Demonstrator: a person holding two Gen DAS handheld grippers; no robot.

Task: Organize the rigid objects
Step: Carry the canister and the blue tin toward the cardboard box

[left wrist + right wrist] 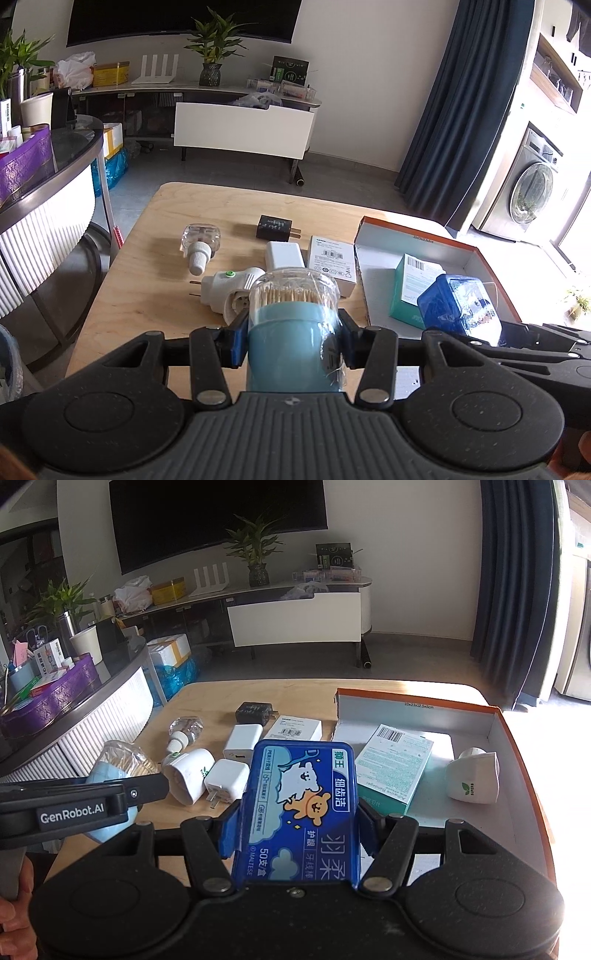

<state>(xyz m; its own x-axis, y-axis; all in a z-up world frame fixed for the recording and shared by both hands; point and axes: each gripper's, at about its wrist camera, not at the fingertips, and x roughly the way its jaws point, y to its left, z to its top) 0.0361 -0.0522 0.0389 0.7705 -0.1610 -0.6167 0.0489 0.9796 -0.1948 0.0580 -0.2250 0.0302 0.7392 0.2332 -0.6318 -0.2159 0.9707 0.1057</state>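
- Two grippers each carry a load above the pale wooden table.
- Left wrist view: the left gripper is clamped narrowly on a light-blue toothpick jar with a clear domed lid, held off the table. Beyond it lie a white plug-in socket adapter, a clear glass bottle with a white cap and a black charger.
- Right wrist view: the right gripper, jaws set wider, grips a blue plastic floss-pick box by its sides, just left of the orange-rimmed white cardboard tray, which holds a teal-and-white carton.
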